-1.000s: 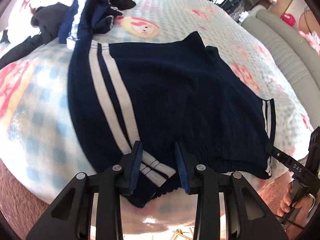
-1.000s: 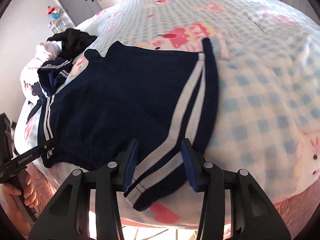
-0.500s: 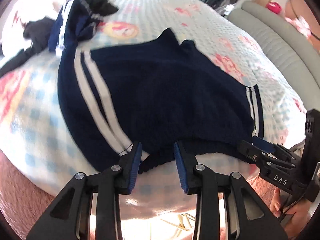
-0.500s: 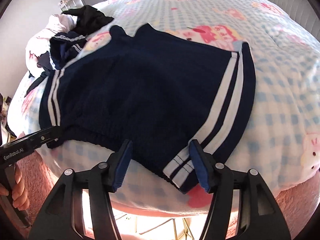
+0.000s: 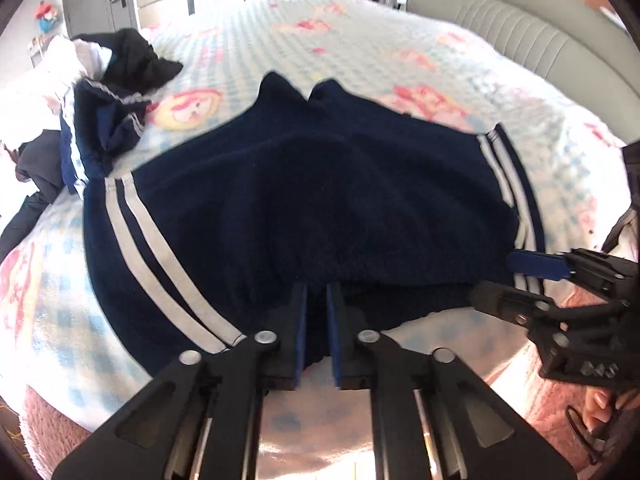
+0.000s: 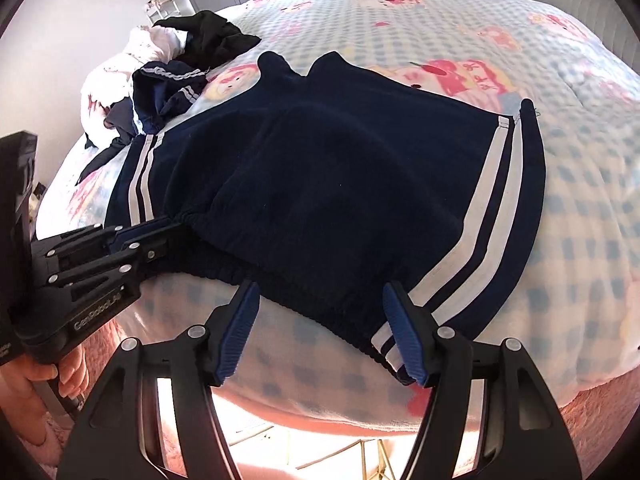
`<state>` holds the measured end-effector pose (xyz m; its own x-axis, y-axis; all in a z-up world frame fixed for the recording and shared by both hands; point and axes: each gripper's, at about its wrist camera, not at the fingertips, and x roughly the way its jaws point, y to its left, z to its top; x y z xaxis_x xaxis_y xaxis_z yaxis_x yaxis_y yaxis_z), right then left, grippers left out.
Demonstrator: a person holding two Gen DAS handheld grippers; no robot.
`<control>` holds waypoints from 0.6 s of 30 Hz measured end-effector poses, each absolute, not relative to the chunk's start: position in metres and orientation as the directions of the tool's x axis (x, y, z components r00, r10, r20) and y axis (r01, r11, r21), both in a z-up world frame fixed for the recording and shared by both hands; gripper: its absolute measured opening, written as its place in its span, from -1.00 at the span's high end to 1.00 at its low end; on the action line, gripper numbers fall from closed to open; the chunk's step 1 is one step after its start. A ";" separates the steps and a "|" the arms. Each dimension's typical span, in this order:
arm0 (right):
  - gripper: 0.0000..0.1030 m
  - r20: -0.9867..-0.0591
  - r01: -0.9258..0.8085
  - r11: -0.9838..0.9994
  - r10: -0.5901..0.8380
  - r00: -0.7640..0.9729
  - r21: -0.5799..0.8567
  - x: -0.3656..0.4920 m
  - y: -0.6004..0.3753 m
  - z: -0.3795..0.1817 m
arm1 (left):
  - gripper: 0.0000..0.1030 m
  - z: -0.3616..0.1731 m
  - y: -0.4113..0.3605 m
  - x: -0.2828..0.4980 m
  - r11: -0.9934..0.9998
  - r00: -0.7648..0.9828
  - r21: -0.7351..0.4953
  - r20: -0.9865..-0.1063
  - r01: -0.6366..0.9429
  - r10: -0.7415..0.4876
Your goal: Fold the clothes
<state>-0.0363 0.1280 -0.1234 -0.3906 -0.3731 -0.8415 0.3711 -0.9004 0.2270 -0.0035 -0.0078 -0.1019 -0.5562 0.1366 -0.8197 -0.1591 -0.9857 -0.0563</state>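
Note:
Navy shorts with white side stripes (image 5: 320,200) lie flat on the bed, waistband toward me; they also show in the right wrist view (image 6: 340,184). My left gripper (image 5: 317,312) is shut on the waistband near its left part, and it shows in the right wrist view (image 6: 160,236) pinching that edge. My right gripper (image 6: 320,312) is open, its fingers straddling the waistband near the striped right side. It shows in the left wrist view (image 5: 516,280) at the right corner of the shorts.
A pile of other clothes, navy, black and white (image 5: 100,100), lies at the far left of the bed (image 6: 180,64). The checked blue blanket (image 6: 580,220) covers the bed. A grey padded headboard (image 5: 520,28) runs along the far right.
My left gripper has closed on the waistband. My right gripper has opened wider and let go of the striped corner. Both views have pulled back and tilted up.

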 end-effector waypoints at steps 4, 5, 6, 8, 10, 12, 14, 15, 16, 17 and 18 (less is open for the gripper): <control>-0.34 -0.815 0.382 -0.888 -0.410 -0.411 0.254 -0.032 0.125 -0.111 | 0.99 -0.093 -0.006 0.013 -0.982 -0.560 -0.077 -0.812 -0.174 0.163; -0.37 -0.815 0.393 -0.889 -0.400 -0.420 0.234 -0.031 0.123 -0.109 | 0.99 -0.096 -0.008 0.012 -0.981 -0.543 -0.085 -0.823 -0.172 0.167; -0.39 -0.817 0.398 -0.891 -0.390 -0.425 0.219 -0.031 0.120 -0.109 | 0.99 -0.099 -0.011 0.012 -0.981 -0.525 -0.093 -0.834 -0.168 0.169; -0.39 -0.838 0.373 -0.900 -0.374 -0.398 0.224 -0.036 0.119 -0.119 | 0.98 -0.110 -0.019 0.010 -0.984 -0.477 -0.106 -0.864 -0.141 0.161; -0.39 -0.841 0.354 -0.903 -0.380 -0.385 0.246 -0.037 0.122 -0.124 | 0.96 -0.109 -0.033 0.014 -0.979 -0.489 -0.174 -0.848 -0.106 0.204; -0.39 -0.836 0.350 -0.902 -0.385 -0.391 0.251 -0.037 0.125 -0.124 | 0.59 -0.103 -0.034 0.012 -0.977 -0.521 -0.184 -0.827 -0.105 0.211; -0.39 -0.840 0.362 -0.901 -0.377 -0.389 0.237 -0.039 0.121 -0.124 | -0.48 -0.098 -0.030 0.006 -0.985 -0.541 -0.135 -0.823 -0.108 0.172; -0.47 -0.847 0.370 -0.900 -0.371 -0.380 0.228 -0.041 0.118 -0.125 | -0.58 -0.102 -0.023 0.001 -0.990 -0.533 -0.079 -0.836 -0.121 0.132; -0.56 -0.865 0.381 -0.903 -0.345 -0.365 0.199 -0.041 0.114 -0.129 | -0.48 -0.105 -0.016 -0.004 -0.991 -0.526 -0.022 -0.846 -0.135 0.091; -0.56 -0.882 0.392 -0.904 -0.317 -0.349 0.170 -0.042 0.109 -0.133 | -0.40 -0.108 -0.010 -0.008 -0.989 -0.520 0.028 -0.853 -0.146 0.053; -0.56 -0.895 0.406 -0.904 -0.288 -0.339 0.137 -0.042 0.104 -0.136 | -0.20 -0.112 -0.008 -0.011 -0.988 -0.513 0.048 -0.858 -0.144 0.033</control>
